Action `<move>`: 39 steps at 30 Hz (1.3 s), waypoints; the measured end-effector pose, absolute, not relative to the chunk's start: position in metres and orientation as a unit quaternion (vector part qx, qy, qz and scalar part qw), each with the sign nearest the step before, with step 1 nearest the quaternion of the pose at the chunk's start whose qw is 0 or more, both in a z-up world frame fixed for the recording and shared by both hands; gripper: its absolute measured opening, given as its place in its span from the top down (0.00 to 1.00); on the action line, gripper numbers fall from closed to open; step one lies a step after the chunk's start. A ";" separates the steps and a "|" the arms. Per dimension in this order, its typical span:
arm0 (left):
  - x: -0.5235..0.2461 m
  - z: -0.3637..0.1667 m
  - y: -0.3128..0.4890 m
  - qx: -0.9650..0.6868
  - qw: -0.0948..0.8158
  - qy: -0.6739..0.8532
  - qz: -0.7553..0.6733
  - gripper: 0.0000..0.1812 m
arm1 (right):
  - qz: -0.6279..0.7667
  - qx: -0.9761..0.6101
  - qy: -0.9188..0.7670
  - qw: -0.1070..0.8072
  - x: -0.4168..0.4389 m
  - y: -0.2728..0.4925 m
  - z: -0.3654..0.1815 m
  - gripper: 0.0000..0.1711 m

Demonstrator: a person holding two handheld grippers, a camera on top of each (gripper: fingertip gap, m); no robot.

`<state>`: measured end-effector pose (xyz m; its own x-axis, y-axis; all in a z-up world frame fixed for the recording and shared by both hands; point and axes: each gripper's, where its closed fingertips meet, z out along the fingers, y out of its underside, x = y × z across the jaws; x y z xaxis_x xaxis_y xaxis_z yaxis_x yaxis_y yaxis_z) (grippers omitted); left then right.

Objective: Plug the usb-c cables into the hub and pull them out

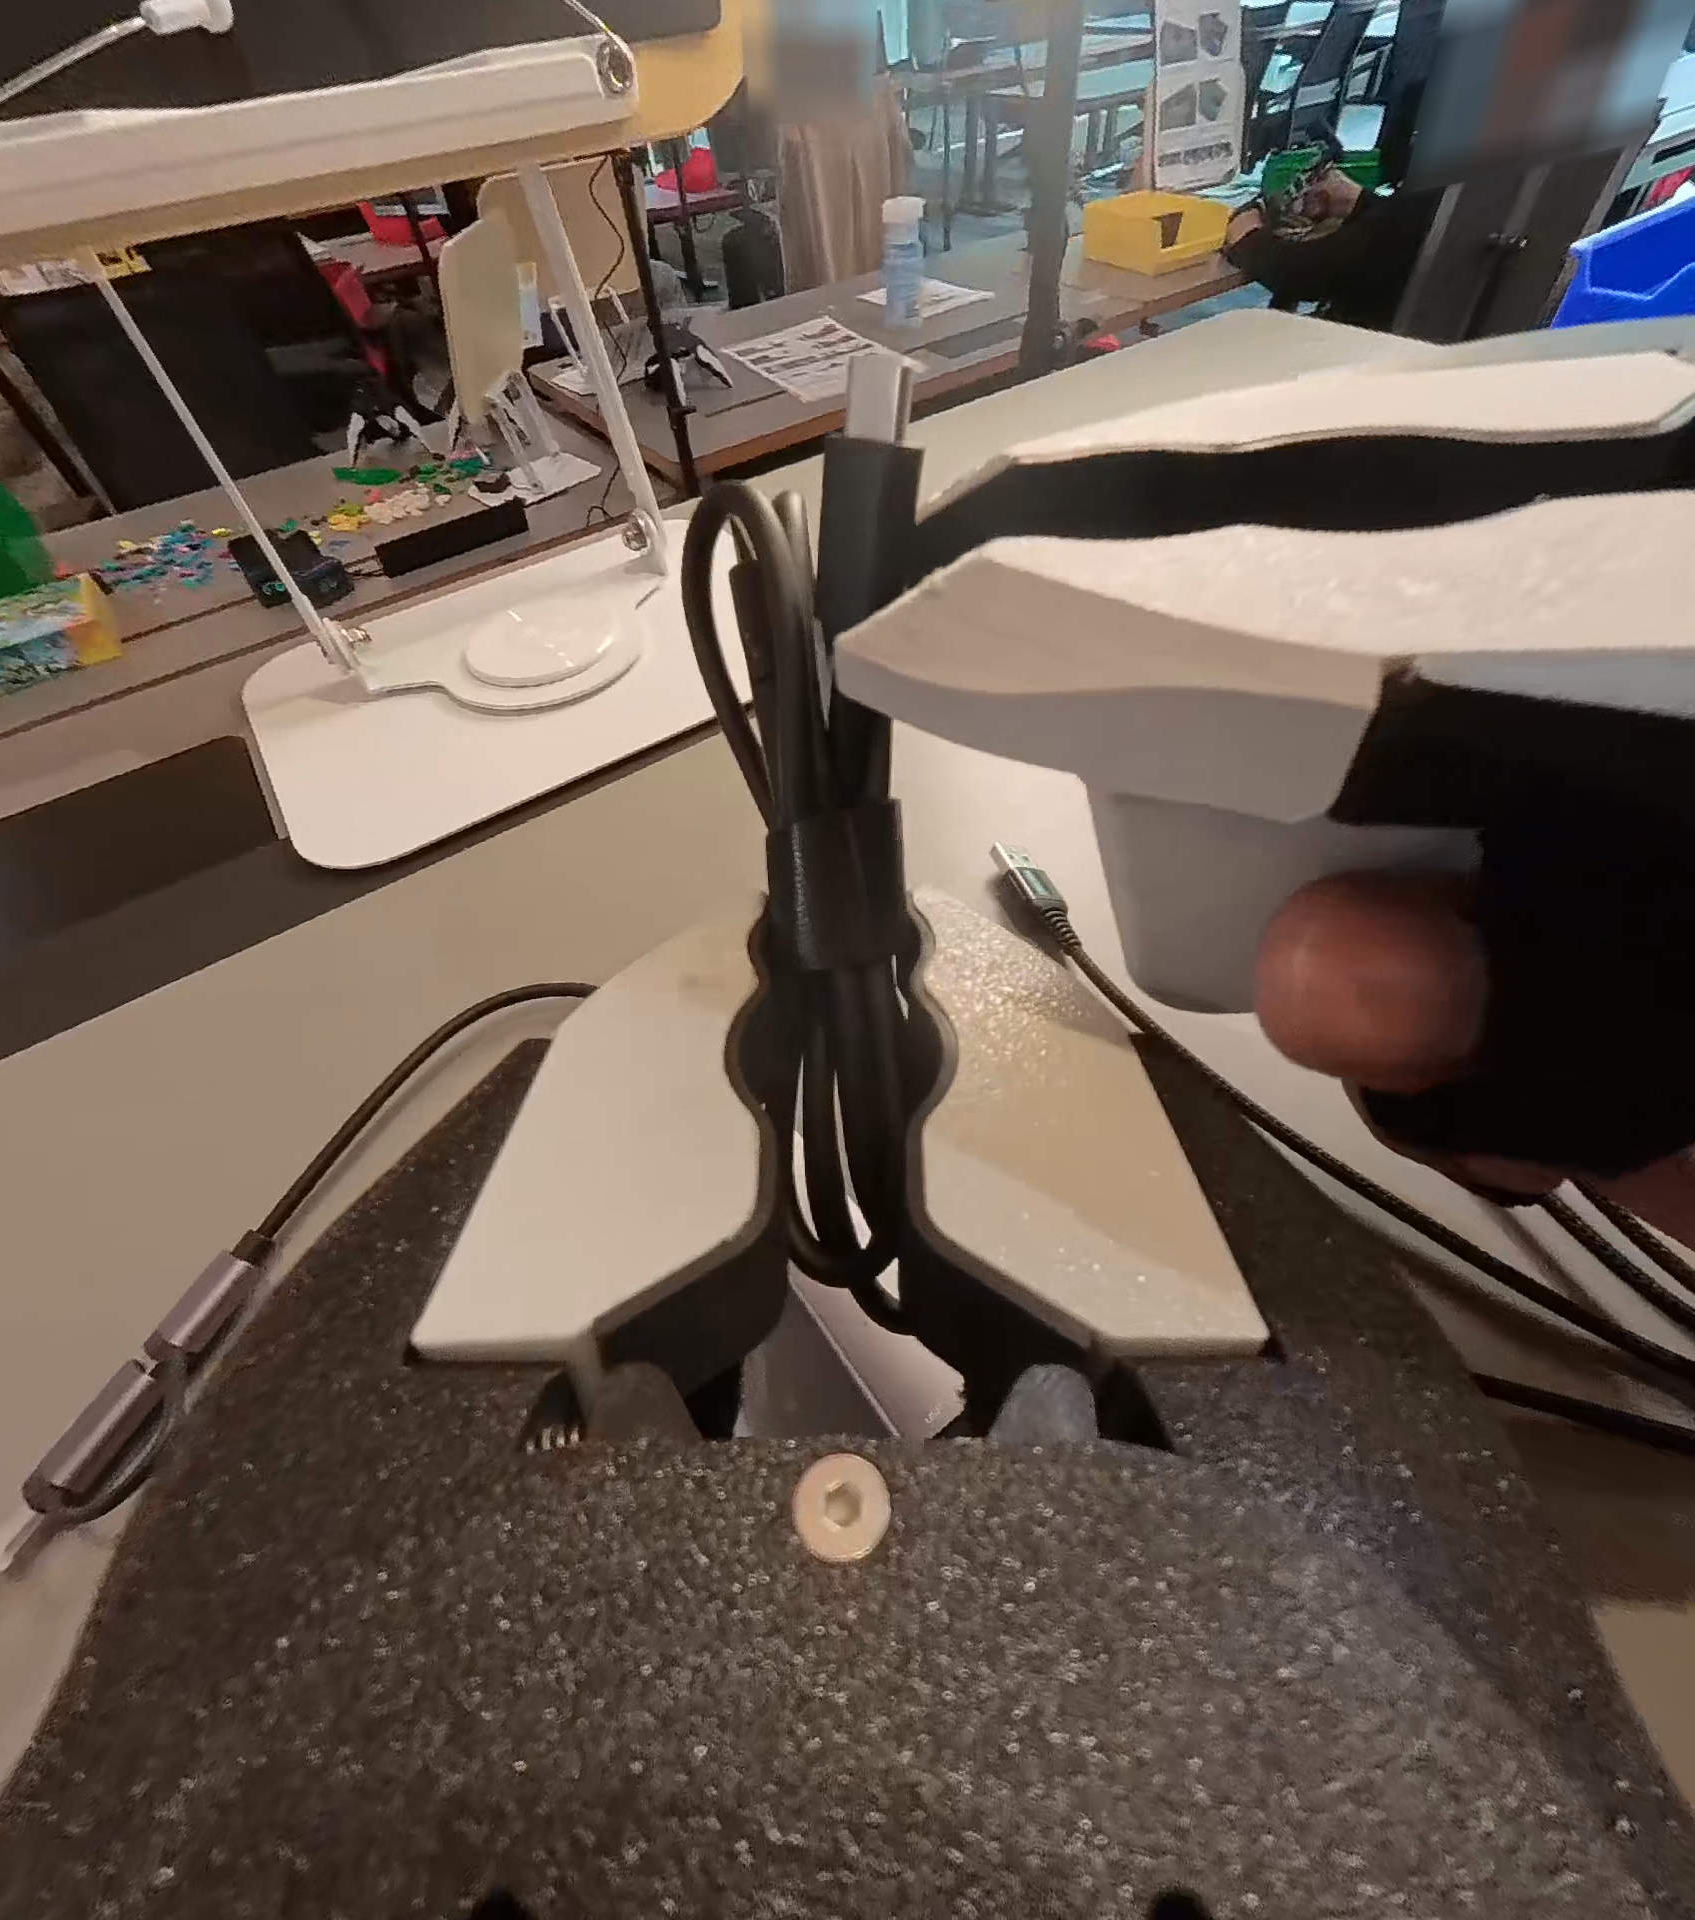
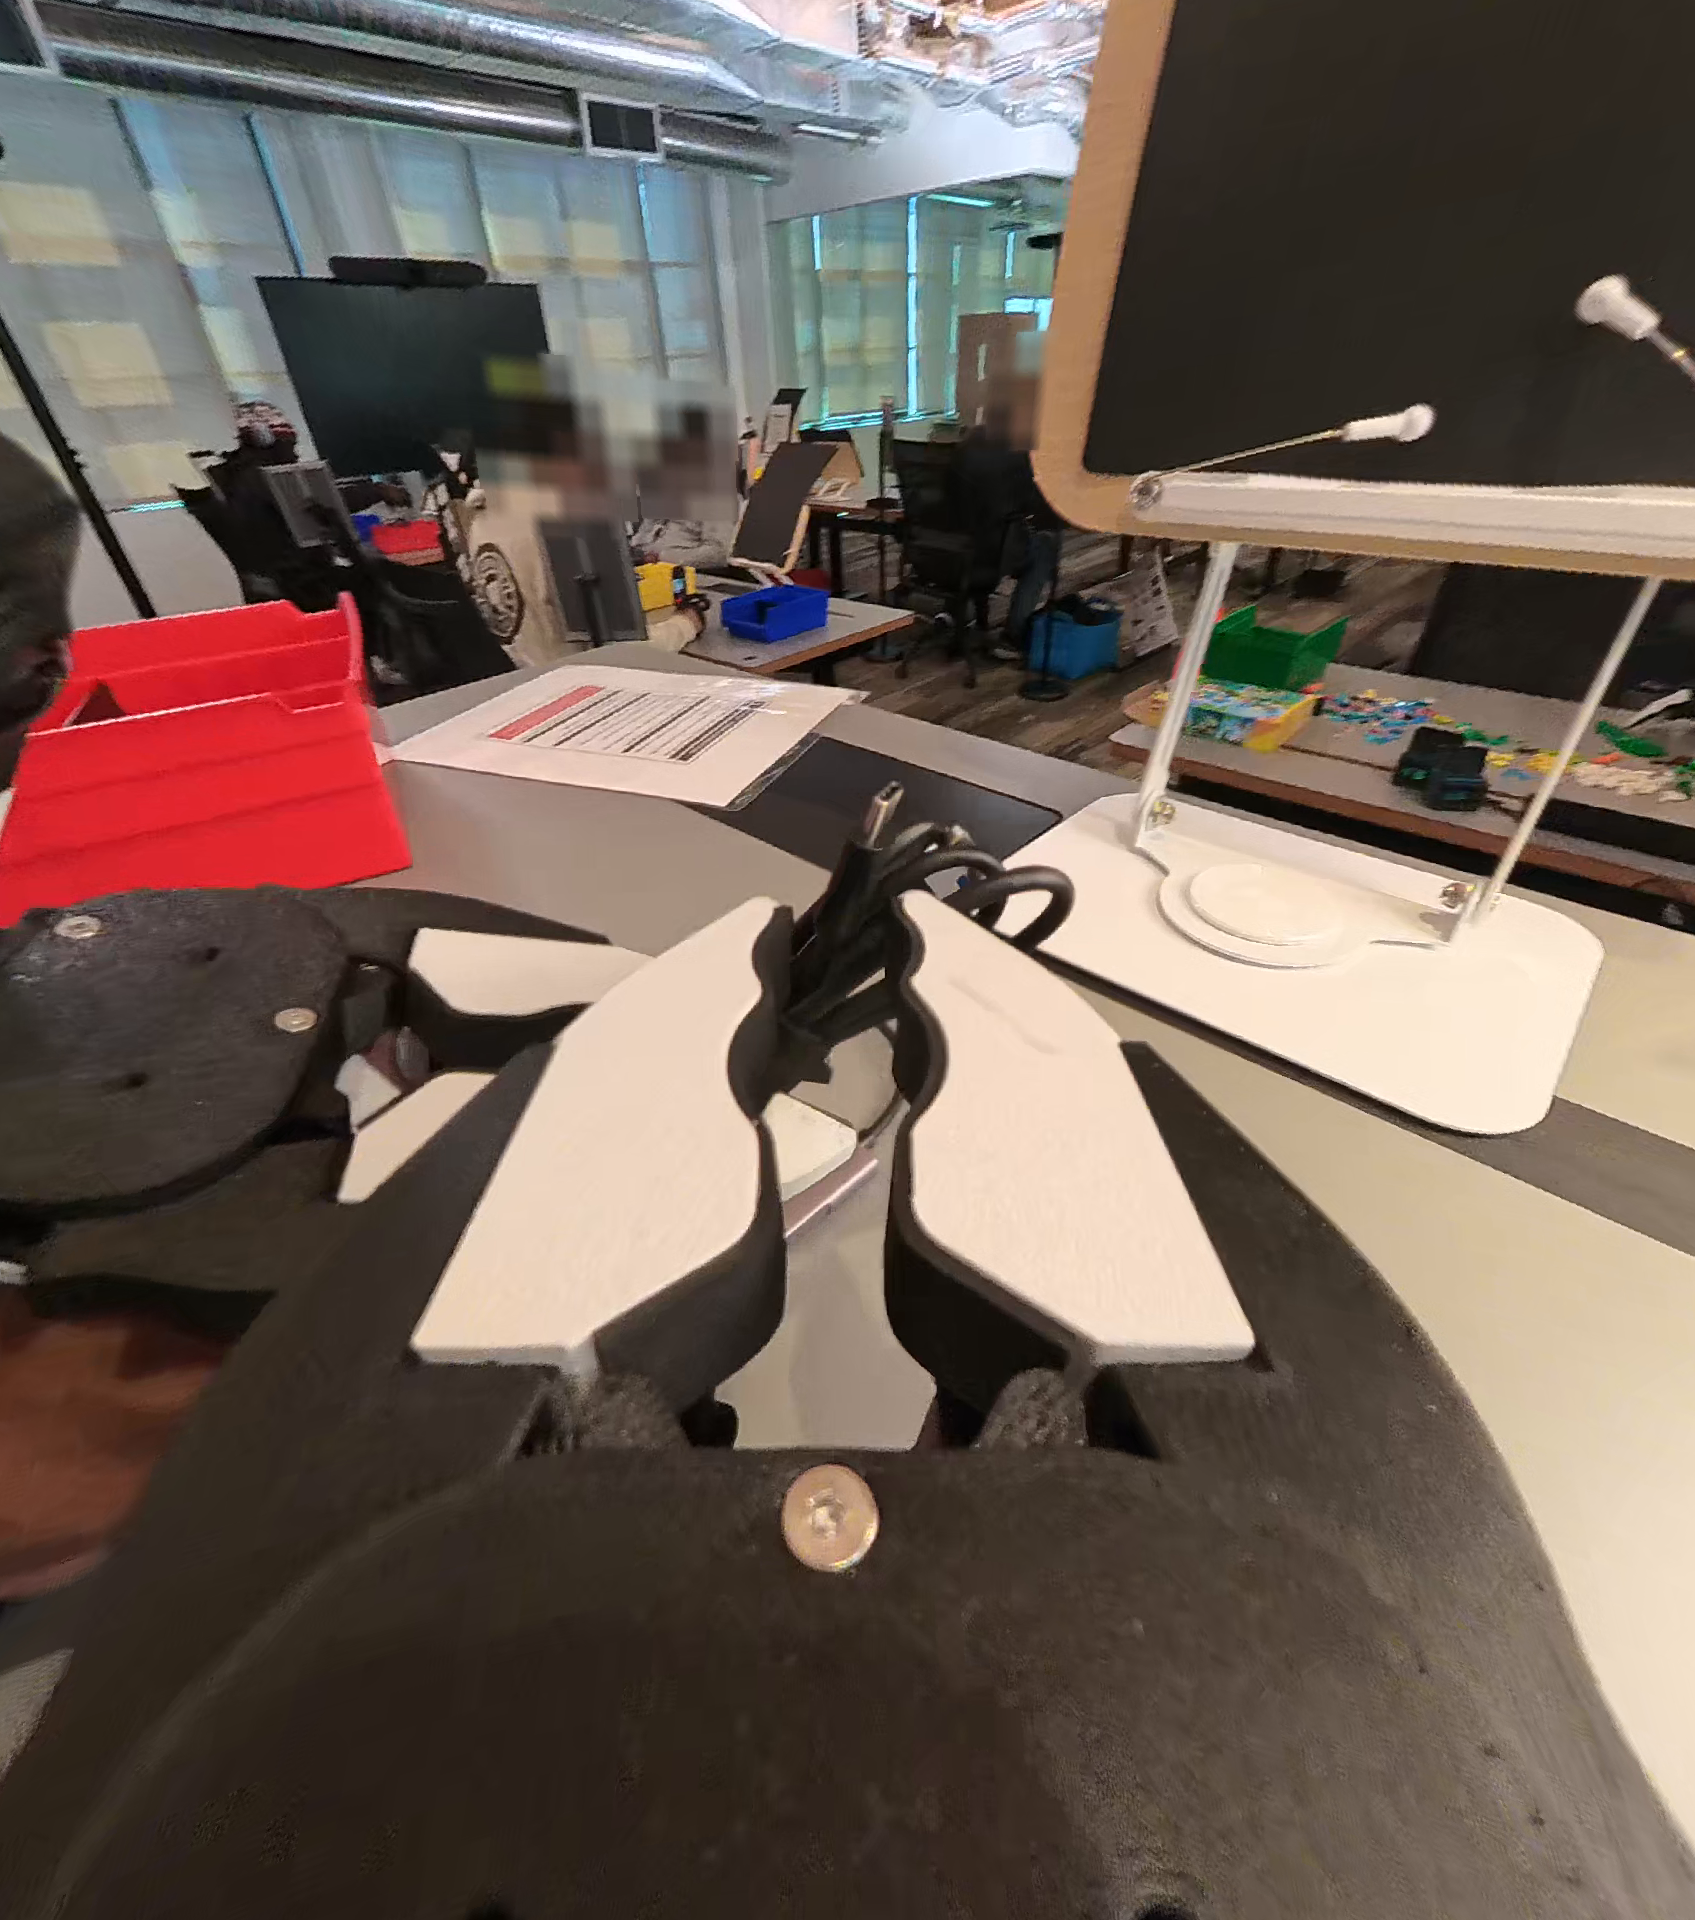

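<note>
A black cable (image 1: 801,644), coiled and bound with a black strap, stands upright above the grey table. My left gripper (image 1: 838,935) is shut on the bundle at the strap. My right gripper (image 1: 884,582) reaches in from the right and is shut on the cable's plug body; the metal plug tip (image 1: 874,390) sticks out above it. In the right wrist view my right gripper (image 2: 838,935) holds the same black cable (image 2: 926,883) with the plug tip (image 2: 884,805) pointing up, and my left gripper (image 2: 510,1013) is close on the left. A silver-white hub (image 2: 812,1143) lies on the table beneath.
Braided cables (image 1: 1342,1164) with a loose metal plug (image 1: 1025,873) lie at the right, and a cable with grey connectors (image 1: 188,1340) at the left. A white stand (image 2: 1342,997) holding a dark board stands ahead. A red bin (image 2: 199,758) and a paper sheet (image 2: 635,727) sit behind. The left gripper's tips are roughly 6 cm from the right gripper's.
</note>
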<state>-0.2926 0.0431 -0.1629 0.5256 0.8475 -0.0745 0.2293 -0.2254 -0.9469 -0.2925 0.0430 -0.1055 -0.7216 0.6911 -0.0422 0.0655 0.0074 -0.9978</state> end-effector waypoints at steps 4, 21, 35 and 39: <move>-0.293 -0.166 0.046 -0.725 0.482 -0.369 0.325 0.89 | 0.640 -0.300 -0.659 0.255 -0.295 0.043 -0.109 0.91; -0.298 -0.197 0.010 -0.763 0.476 -0.408 0.156 0.58 | 0.531 -0.226 -0.735 0.357 -0.307 0.067 -0.108 0.95; -0.280 -0.240 0.019 -0.845 0.330 -0.389 0.156 0.58 | 0.404 -0.178 -0.800 0.405 -0.320 0.087 -0.141 0.96; -0.277 -0.239 0.020 -0.840 0.328 -0.399 0.164 0.69 | 0.377 -0.146 -0.821 0.403 -0.314 0.073 -0.158 0.96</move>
<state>-0.2770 0.0196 -0.2391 0.6281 0.7780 -0.0136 0.5626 -0.4661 -0.6828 -0.3138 0.0728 -0.1583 -0.6325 0.5441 0.5513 -0.0644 0.6723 -0.7374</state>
